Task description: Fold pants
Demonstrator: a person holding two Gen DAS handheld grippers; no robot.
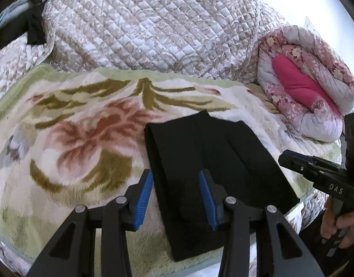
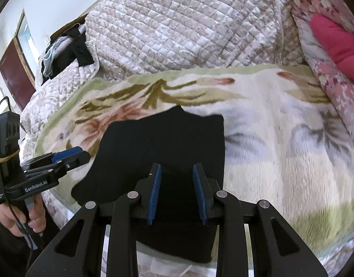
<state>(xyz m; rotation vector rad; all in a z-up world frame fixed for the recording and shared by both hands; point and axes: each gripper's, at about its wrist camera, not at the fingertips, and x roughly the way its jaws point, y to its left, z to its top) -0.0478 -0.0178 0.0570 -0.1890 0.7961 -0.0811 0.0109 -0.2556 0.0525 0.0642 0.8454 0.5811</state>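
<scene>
The black pants [image 1: 213, 161] lie folded into a compact rectangle on the fuzzy floral blanket [image 1: 73, 138] spread over the bed, near its front edge. In the left wrist view, the left hand-held gripper [image 1: 175, 202] hovers over the near end of the pants with its blue-padded fingers [image 1: 143, 198] spread apart, nothing between them. The right hand-held gripper [image 2: 177, 194] sits above the pants too, its fingers likewise apart and empty (the fabric shows through the gap, below them). Each view catches the other hand-held gripper from the side, at the pants' edge, but from there the finger gap cannot be judged. Behind the blanket rises a heap of quilted bedspread [image 1: 153, 27], and to the right lies a rolled pink floral comforter [image 1: 310, 85]. Dark clothes [image 2: 66, 53] are piled at the far left.
</scene>
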